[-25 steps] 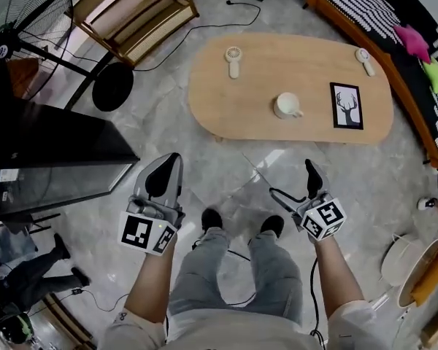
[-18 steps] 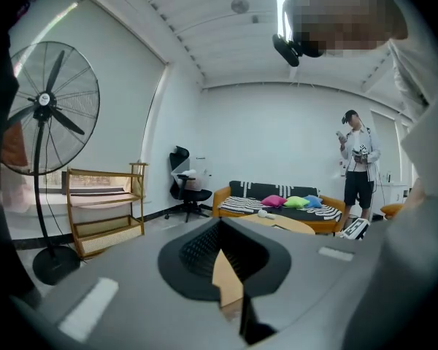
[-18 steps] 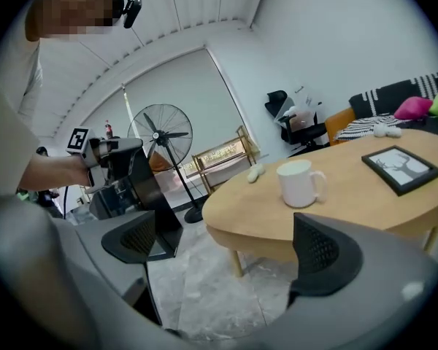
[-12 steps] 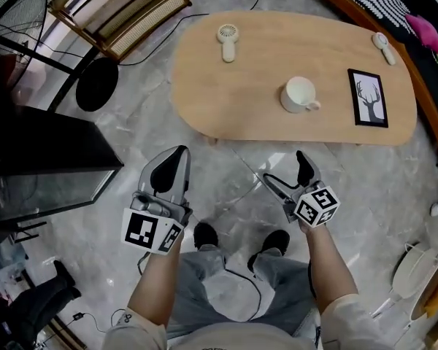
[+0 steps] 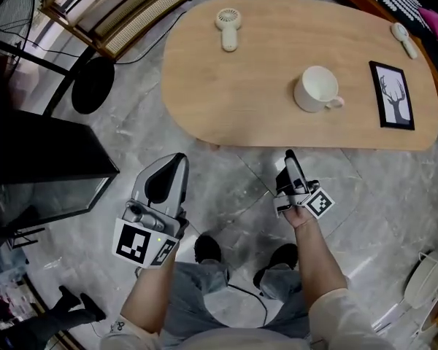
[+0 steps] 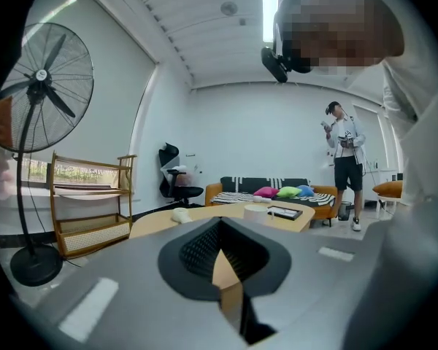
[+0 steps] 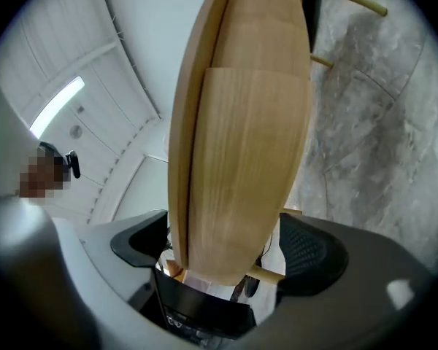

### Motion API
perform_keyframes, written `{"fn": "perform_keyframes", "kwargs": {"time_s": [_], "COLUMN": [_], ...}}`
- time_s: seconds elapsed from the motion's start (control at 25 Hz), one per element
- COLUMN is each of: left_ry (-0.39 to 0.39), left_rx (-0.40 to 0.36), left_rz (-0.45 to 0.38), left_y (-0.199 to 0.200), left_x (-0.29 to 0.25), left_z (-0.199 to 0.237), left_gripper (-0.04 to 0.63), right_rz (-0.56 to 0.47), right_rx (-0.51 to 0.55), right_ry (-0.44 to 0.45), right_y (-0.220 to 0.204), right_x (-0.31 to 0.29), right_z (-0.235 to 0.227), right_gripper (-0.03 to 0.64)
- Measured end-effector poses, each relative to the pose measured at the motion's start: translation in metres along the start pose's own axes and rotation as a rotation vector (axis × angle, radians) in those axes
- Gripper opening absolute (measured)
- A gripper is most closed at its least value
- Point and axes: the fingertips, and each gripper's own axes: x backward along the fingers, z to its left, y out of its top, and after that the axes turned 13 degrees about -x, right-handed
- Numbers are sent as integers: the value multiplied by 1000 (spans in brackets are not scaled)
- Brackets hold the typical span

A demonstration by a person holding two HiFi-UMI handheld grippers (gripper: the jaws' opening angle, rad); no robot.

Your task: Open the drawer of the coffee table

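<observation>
Drawer [image 7: 252, 159] sat under the front edge of the wooden surface [image 5: 241, 86], which carried a white cup [image 5: 317, 88]. R tongs [image 5: 287, 168], rolled on the side, were closing w/ the drawer front btw. the jaws, pads not yet pressing. L tongs [image 5: 171, 170] were closed and empty, over the floor [image 5: 226, 188].

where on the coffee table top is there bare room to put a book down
The widest bare patch of the coffee table is its left half, between the white handheld fan and the near edge, left of the mug. The right end is crowded: mug, picture frame, second fan.
</observation>
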Motion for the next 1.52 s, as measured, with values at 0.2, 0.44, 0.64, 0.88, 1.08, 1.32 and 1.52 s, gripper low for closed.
{"fn": "perform_keyframes", "kwargs": {"time_s": [0.2, 0.44, 0.64, 0.88, 1.08, 1.32, 1.52], "left_ry": [-11, -1, 3, 4, -6, -18, -43], "left_rx": [-16, -41, -41, -40, -38, -38, -26], "left_rz": [13, 23, 31, 27, 25, 24, 22], "left_y": [-8, -13, -20, -24, -22, -15, -7], "left_x": [1, 6, 8, 6, 5, 7, 8], "left_z": [3, 18, 19, 19, 15, 12, 0], "left_gripper": [-2, -2, -2, -2, -2, -2, -2], "right_rz": [-9, -46, -55, -51, -49, -36, 7], "right_rx": [-11, -54, -51, -68, -76, -101, -125], "right_ry": [16, 119, 139, 203, 190, 189, 176], "right_y": [4, 14, 19, 18, 12, -8, -34], "right_x": [-4, -21, -30, -31, -23, 10, 52], "right_z": [-23, -24, -36, -32, -34, -25, -16], "right_gripper": [449, 449, 454, 386, 347, 344, 345]}}
